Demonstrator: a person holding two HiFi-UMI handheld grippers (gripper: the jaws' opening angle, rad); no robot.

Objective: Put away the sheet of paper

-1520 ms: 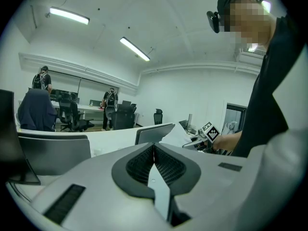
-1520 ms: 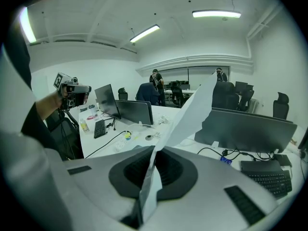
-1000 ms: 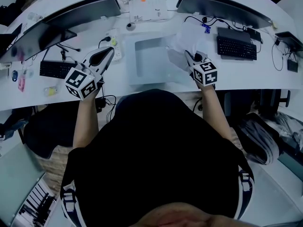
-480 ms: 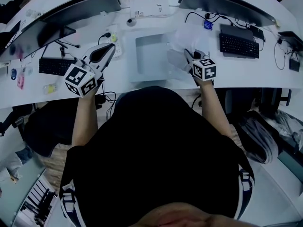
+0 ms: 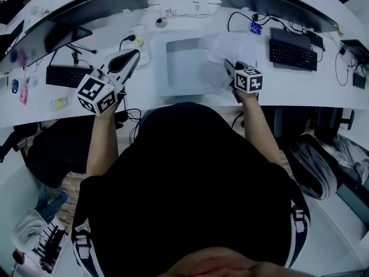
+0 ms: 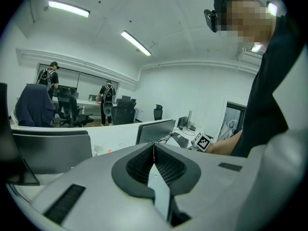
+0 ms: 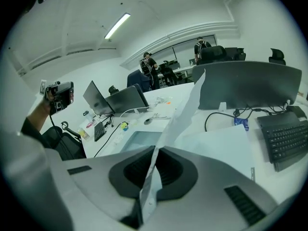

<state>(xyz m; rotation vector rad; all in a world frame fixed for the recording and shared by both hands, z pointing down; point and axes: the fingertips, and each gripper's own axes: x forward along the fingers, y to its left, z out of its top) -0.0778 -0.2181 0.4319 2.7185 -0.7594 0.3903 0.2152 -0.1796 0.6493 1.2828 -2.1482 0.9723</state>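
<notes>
Pinching the sheet of paper [image 7: 184, 114] upright between fully closed jaws, the right gripper [image 7: 155, 153] is hanging just right of the grey tray [image 5: 181, 68], nearer it than the closed, empty left gripper [image 6: 154, 146].

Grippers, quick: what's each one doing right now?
Left gripper: closed, nothing held.
Right gripper: closed on the sheet of paper.

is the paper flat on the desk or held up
Held up: the right hand-held gripper is shut on the sheet of paper, which rises on edge from between its jaws.
</notes>
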